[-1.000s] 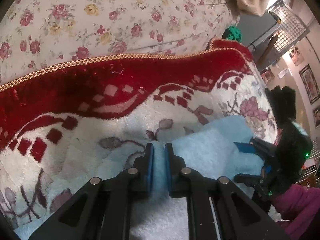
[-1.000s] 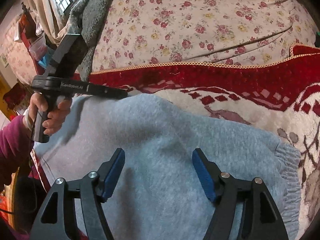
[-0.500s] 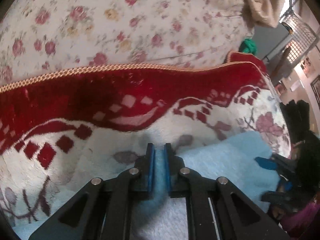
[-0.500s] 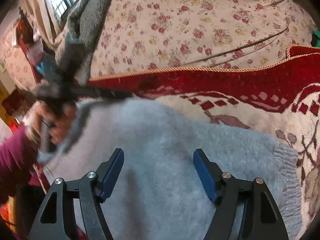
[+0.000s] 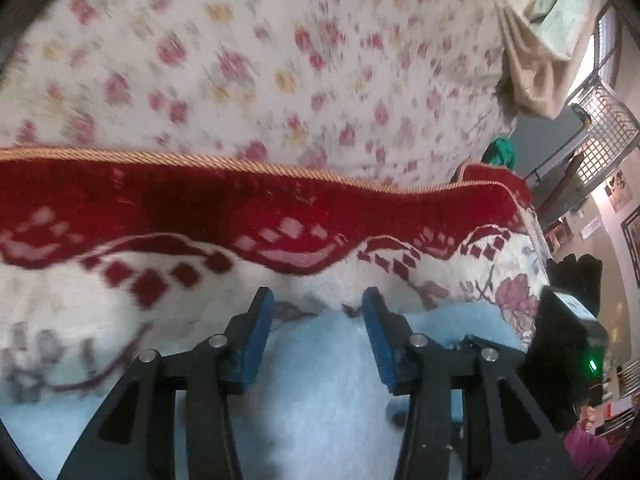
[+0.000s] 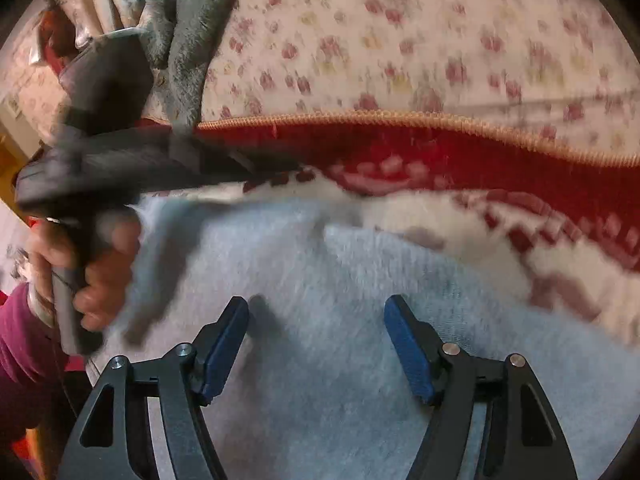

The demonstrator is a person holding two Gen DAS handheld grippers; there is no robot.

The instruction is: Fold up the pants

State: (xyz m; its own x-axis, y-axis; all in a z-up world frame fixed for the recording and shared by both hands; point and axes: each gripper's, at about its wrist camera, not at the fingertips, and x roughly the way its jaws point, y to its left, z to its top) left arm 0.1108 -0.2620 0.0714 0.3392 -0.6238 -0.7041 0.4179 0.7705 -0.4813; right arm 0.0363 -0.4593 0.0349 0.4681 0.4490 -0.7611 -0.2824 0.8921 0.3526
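hovering over the pale blue pants (image 6: 320, 380), left gripper (image 5: 316, 312) and right gripper (image 6: 316, 320) both gape.

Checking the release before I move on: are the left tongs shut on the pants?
No, the left tongs stand open, with the light blue pants lying loose between them.

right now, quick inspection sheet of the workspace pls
surface: red and cream blanket over a floral sheet
job's things: pale blue pants lying on the blanket, under both grippers
clutter: grey throw at far left; green thing past the blanket corner
grippers: left gripper open above the pants; right gripper open above the pants
cables: nothing seen
surroundings: beige cloth hanging, window grille, framed pictures on the wall
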